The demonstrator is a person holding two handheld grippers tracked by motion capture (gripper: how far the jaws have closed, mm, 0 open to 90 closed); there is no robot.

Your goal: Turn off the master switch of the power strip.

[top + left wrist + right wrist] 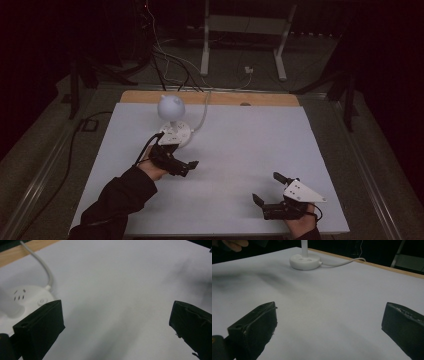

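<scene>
High view: lamp (173,120) just beyond left hand-held gripper (181,159).

Lamp (305,260): in the right gripper view, stem cut off by the top edge, far ahead of the fingers (255,326); head unseen there.
Base (23,301): in the left gripper view, partly hidden behind the near finger (41,327).
Cord (202,117): far end lost in darkness.

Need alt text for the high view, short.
A person's two hand-held grippers sit over a white table, both with jaws open and empty: the left gripper just beside a small white desk lamp with a round head and corded base, the right gripper near the table's front right edge. The room around is dark.
</scene>
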